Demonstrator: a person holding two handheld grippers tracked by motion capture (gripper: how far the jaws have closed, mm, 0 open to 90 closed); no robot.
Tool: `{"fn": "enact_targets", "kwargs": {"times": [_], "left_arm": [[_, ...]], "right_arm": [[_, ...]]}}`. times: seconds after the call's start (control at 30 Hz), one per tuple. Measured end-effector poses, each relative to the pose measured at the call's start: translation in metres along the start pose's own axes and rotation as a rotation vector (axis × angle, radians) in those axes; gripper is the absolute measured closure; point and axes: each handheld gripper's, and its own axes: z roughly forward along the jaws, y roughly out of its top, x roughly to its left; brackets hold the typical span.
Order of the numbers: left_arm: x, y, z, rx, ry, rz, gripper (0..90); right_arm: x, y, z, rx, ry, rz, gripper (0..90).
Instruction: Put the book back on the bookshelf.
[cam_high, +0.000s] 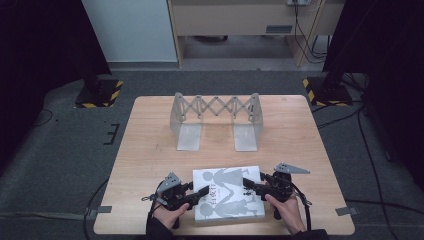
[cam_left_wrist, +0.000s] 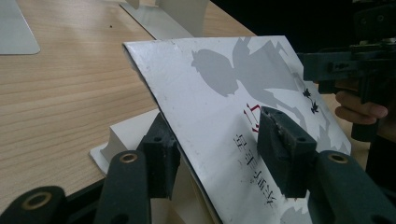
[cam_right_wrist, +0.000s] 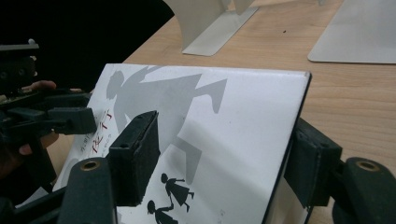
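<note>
A white book (cam_high: 227, 192) with grey figure silhouettes on its cover lies near the table's front edge. My left gripper (cam_high: 202, 192) is at its left side. In the left gripper view (cam_left_wrist: 219, 144) the front cover (cam_left_wrist: 224, 84) is lifted off the white pages (cam_left_wrist: 126, 135), with one jaw under it and the other on top. The pads look pressed on it. My right gripper (cam_high: 250, 184) is at the book's right side. In the right gripper view (cam_right_wrist: 224, 154) one jaw hovers over the cover (cam_right_wrist: 210, 107) and the other stands outside the dark right edge.
A grey metal expanding book rack (cam_high: 215, 117) stands at the middle back of the wooden table (cam_high: 150, 150), with its two flat feet pointing toward me. Black stands with striped bases flank the table on the floor. A hand holds each gripper at the table's front edge.
</note>
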Motion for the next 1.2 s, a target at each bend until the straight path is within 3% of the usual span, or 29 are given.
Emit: {"fn": "enact_targets", "kwargs": {"times": [0.1, 0.17, 0.27, 0.43, 0.53, 0.63, 0.77, 0.87, 1.0, 1.2], "left_arm": [[-0.001, 0.000, -0.001, -0.011, -0.005, 0.016, 48.0], [-0.002, 0.001, -0.002, -0.017, -0.003, 0.035, 48.1], [-0.002, 0.001, -0.002, -0.016, -0.002, 0.033, 48.1], [-0.002, 0.000, -0.002, -0.018, -0.001, 0.035, 48.2], [-0.003, 0.001, -0.002, -0.024, -0.002, 0.048, 48.3], [-0.003, 0.001, -0.002, -0.020, 0.003, 0.042, 48.3], [-0.002, 0.000, -0.001, -0.013, 0.007, 0.028, 47.3], [-0.002, -0.001, 0.000, -0.008, 0.014, 0.030, 46.7], [0.000, -0.001, 0.001, -0.002, 0.014, 0.019, 46.3], [0.000, -0.002, 0.002, 0.008, 0.035, 0.020, 44.2]], "right_arm": [[0.002, 0.002, -0.004, -0.006, 0.000, -0.014, 38.5], [0.002, 0.004, -0.006, -0.046, -0.013, -0.040, 35.6], [0.002, 0.010, -0.005, -0.116, -0.034, -0.063, 29.2], [0.000, 0.010, -0.004, -0.125, -0.061, -0.061, 27.3], [-0.001, 0.008, -0.003, -0.094, -0.023, -0.035, 29.2], [0.002, 0.004, 0.005, -0.017, 0.003, -0.024, 29.5], [0.006, -0.001, 0.010, 0.062, 0.006, -0.031, 34.4], [0.007, -0.004, 0.012, 0.090, 0.045, 0.016, 37.4], [0.004, -0.004, 0.014, 0.104, 0.057, 0.064, 38.3], [0.002, -0.003, 0.015, 0.112, 0.064, 0.075, 41.1]]}}
